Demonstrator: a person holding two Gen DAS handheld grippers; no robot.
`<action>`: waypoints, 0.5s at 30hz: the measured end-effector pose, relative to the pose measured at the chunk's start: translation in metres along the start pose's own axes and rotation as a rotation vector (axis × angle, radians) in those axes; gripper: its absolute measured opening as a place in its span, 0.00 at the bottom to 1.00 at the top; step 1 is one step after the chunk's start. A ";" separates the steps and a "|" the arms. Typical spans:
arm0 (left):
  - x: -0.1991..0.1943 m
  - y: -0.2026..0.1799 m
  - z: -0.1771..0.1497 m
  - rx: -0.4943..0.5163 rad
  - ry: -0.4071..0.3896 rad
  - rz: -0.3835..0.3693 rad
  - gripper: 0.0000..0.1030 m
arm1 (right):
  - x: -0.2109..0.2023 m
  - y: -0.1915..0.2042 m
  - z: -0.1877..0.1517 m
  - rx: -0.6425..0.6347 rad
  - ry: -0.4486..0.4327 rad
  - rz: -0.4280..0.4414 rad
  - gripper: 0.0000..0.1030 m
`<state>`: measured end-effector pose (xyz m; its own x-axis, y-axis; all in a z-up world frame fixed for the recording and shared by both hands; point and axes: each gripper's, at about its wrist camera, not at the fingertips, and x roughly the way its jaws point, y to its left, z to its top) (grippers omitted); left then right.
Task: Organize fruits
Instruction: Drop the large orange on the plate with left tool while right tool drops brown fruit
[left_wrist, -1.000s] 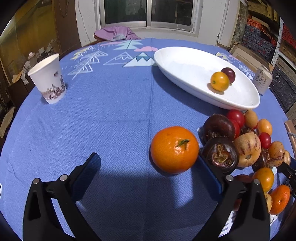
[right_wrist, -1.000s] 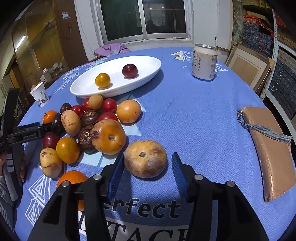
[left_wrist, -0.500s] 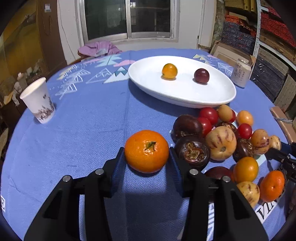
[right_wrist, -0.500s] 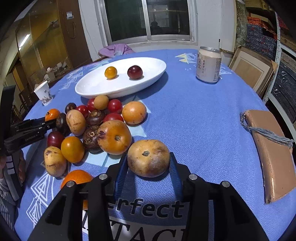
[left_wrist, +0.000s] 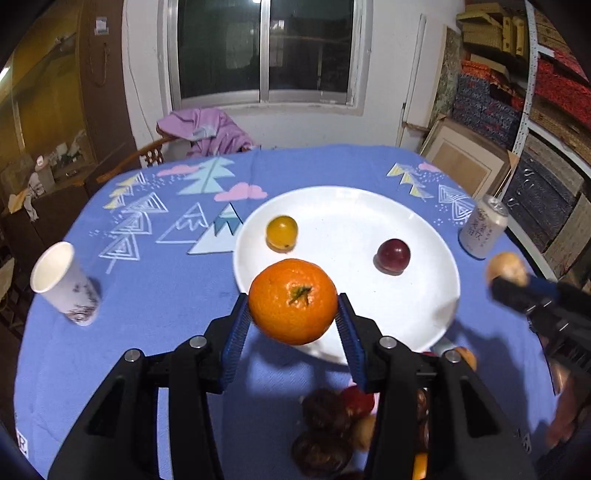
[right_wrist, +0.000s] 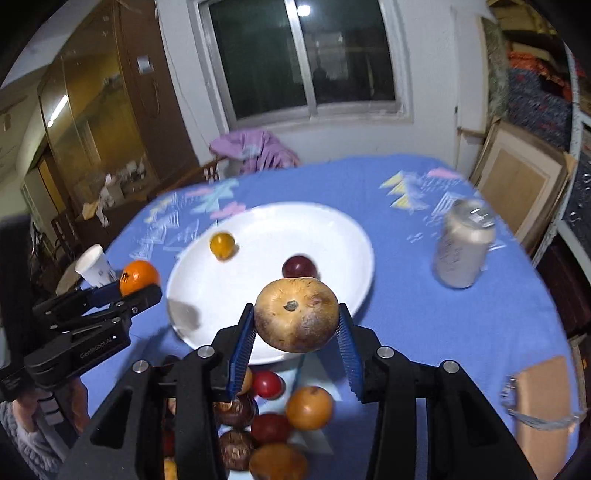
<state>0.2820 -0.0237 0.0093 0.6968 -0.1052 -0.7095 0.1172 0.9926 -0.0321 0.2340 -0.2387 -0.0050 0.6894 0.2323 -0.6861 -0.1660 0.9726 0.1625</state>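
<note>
My left gripper (left_wrist: 293, 321) is shut on an orange mandarin (left_wrist: 293, 301), held in the air over the near rim of the white oval plate (left_wrist: 424, 295). My right gripper (right_wrist: 297, 332) is shut on a brown spotted round fruit (right_wrist: 296, 314), also lifted above the plate's (right_wrist: 192, 291) near edge. On the plate lie a small yellow-orange fruit (left_wrist: 282, 232) and a dark red plum (left_wrist: 393, 255). The pile of mixed fruits (right_wrist: 273, 421) stays on the blue cloth below both grippers. In the right wrist view the left gripper (right_wrist: 140, 286) shows at the left with the mandarin (right_wrist: 138, 277).
A paper cup (left_wrist: 64, 284) stands at the left of the blue tablecloth (left_wrist: 155, 295). A drink can (right_wrist: 461, 251) stands right of the plate. A tan pouch (right_wrist: 546, 406) lies near the right edge. A chair with a purple garment (left_wrist: 207, 133) is behind the table.
Both grippers closed on their fruits, the left from wide open, then lifted them off the cloth and carried them forward over the plate's near rim. The fruit pile now lies beneath them.
</note>
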 end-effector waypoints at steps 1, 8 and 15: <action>0.011 -0.002 0.000 0.003 0.019 0.003 0.45 | 0.013 0.003 -0.001 -0.012 0.020 -0.006 0.43; 0.041 0.001 -0.005 0.003 0.028 -0.008 0.81 | 0.056 0.013 -0.002 -0.064 0.075 -0.032 0.44; 0.041 0.011 -0.007 -0.030 0.031 -0.028 0.92 | 0.029 -0.001 0.003 -0.032 -0.037 -0.075 0.76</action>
<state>0.3070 -0.0168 -0.0245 0.6709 -0.1318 -0.7297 0.1153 0.9906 -0.0730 0.2558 -0.2326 -0.0227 0.7263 0.1593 -0.6687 -0.1351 0.9869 0.0883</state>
